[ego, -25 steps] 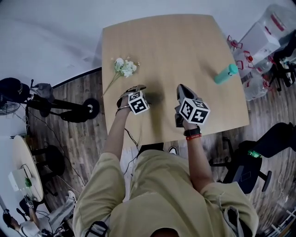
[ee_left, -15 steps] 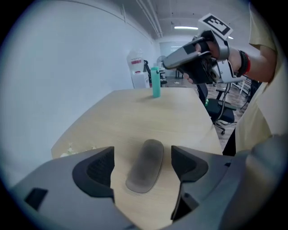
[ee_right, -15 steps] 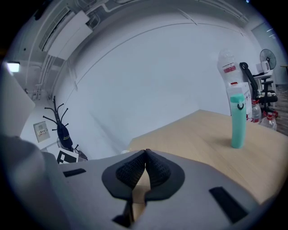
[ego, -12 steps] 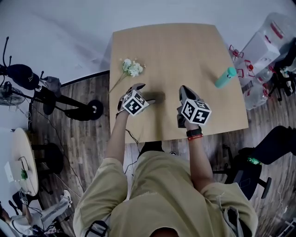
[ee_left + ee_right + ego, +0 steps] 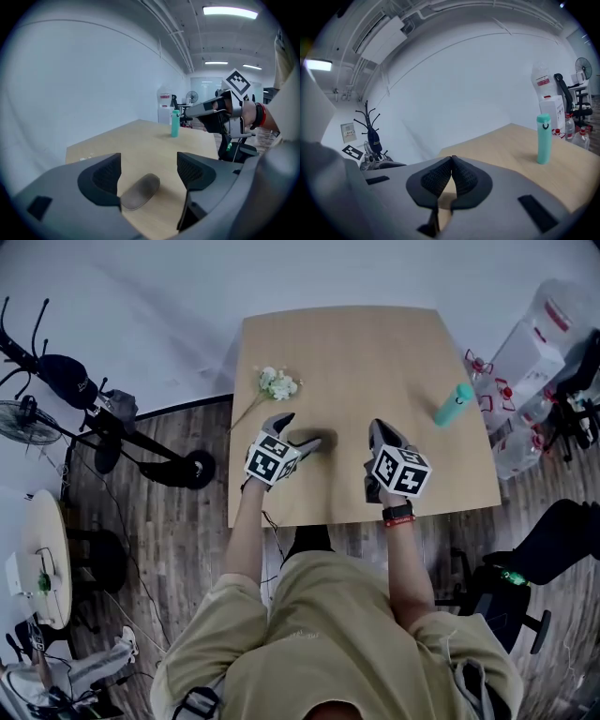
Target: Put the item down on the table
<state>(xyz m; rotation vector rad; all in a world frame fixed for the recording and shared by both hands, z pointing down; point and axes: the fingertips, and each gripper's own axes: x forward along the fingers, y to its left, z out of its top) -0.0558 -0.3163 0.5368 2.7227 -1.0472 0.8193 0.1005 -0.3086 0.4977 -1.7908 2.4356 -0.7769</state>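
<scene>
Item (image 5: 139, 192), perhaps a mouse, lies on table (image 5: 140, 136) between parted jaws of left gripper (image 5: 149, 164).

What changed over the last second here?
Mostly the head view shifted. The left hand-held gripper seems to have edged back slightly from the grey item, which lies on the table between its open jaws. Nothing was taken or released. The right hand-held gripper, shut and empty, the flowers and the bottle stayed put.
</scene>
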